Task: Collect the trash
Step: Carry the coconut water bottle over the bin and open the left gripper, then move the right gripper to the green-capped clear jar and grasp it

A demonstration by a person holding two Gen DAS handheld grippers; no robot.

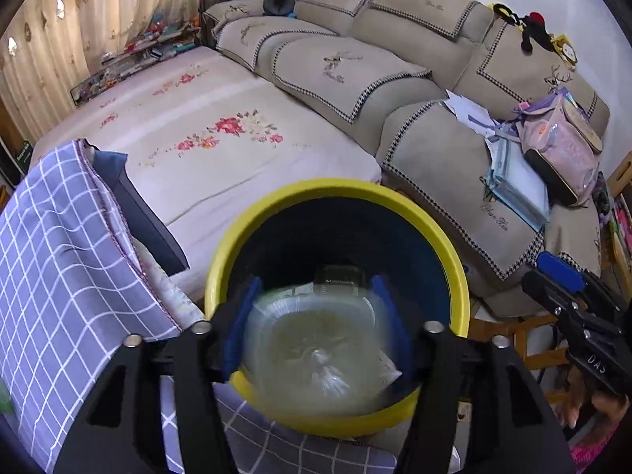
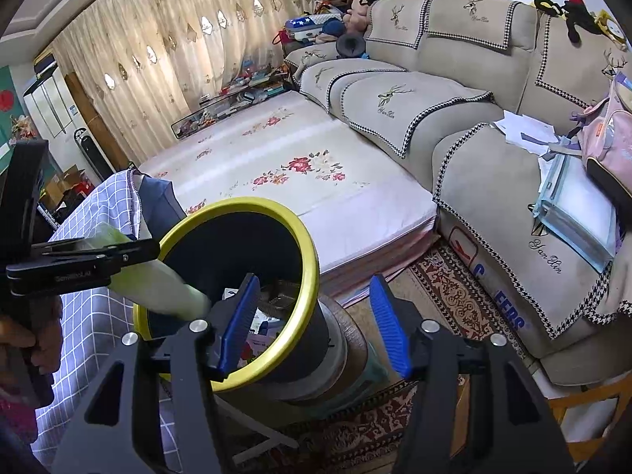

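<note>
Clear plastic container (image 1: 316, 349), blurred, sits gripped by the left gripper (image 1: 316, 328) over the yellow-rimmed bin (image 1: 458, 276). Right view shows it slanting mouthward, probably dropping; right gripper (image 2: 314, 322) spread empty.

A clear plastic tub (image 1: 316, 351) with a thin film bag on it hangs tipped over the mouth of the bin (image 1: 454, 252), looking blurry. The bin is round, dark inside, with a yellow rim. Bits of paper trash (image 2: 256, 339) lie at its bottom.
</note>
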